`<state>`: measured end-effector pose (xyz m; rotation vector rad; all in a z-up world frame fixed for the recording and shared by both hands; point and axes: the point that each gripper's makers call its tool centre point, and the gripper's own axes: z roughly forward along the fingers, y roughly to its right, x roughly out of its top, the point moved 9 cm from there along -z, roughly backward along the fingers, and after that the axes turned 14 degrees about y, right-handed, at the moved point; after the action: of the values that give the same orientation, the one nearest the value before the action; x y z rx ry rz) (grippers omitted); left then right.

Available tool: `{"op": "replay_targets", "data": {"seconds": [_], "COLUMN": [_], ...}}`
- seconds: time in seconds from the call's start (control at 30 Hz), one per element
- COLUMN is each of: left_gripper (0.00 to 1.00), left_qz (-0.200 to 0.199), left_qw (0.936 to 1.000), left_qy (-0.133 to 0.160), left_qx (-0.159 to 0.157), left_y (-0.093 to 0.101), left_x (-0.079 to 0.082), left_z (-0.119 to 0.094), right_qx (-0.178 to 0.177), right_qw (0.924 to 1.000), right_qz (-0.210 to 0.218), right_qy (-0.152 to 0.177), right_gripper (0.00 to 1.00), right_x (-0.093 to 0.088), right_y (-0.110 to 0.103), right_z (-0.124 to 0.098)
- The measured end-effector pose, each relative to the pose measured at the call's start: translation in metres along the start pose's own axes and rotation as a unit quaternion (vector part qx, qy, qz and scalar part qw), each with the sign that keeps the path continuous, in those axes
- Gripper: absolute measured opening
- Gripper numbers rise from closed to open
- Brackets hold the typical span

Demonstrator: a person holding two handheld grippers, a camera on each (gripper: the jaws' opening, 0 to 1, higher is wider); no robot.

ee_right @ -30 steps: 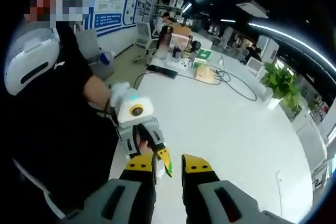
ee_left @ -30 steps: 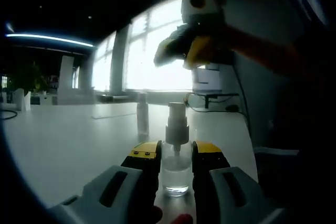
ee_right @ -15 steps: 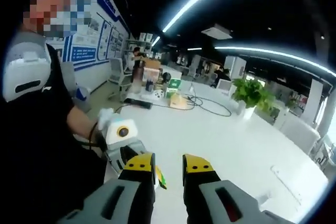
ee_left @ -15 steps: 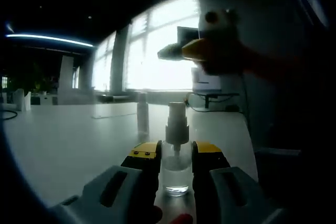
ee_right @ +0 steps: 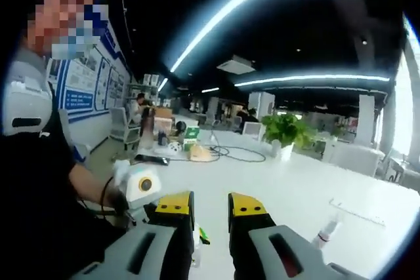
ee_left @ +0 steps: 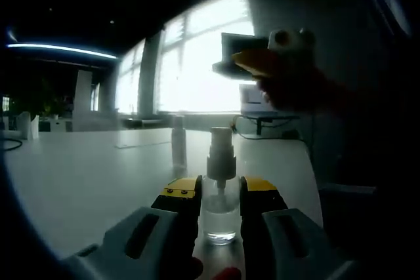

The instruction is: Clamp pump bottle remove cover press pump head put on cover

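Note:
A clear pump bottle with a white pump head stands on the white table, and my left gripper is shut on its body. The clear cover stands on the table just behind and left of the bottle. My right gripper hovers blurred above and right of the pump head. In the right gripper view, my right gripper is open with nothing between its yellow-tipped jaws. The left gripper lies low at the left, and the cover is at the lower right.
The person holding the grippers, in dark clothes, takes up the left side. Boxes and cables and a potted plant sit at the table's far end. A monitor stands behind the bottle by bright windows.
The right gripper has swung upward and drifted right above the bottle, so its view now looks level across the table. The left gripper and bottle have stayed still.

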<state>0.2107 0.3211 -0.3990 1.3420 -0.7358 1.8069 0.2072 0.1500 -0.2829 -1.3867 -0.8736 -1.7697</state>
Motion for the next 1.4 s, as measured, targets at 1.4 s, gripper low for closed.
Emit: {"op": "replay_targets", "data": {"seconds": [1.4], "left_gripper": [0.15], "left_qz": [0.004], "left_qw": [1.0000], "left_qy": [-0.001], "left_qx": [-0.001], "left_y": [0.000], "left_x": [0.000], "left_z": [0.000], "right_qx": [-0.323], "right_qw": [0.9464], "right_qz": [-0.004], "right_qy": [0.002], "right_gripper": [0.18], "right_x": [-0.036], "right_y": [0.004], "right_z": [-0.061]}}
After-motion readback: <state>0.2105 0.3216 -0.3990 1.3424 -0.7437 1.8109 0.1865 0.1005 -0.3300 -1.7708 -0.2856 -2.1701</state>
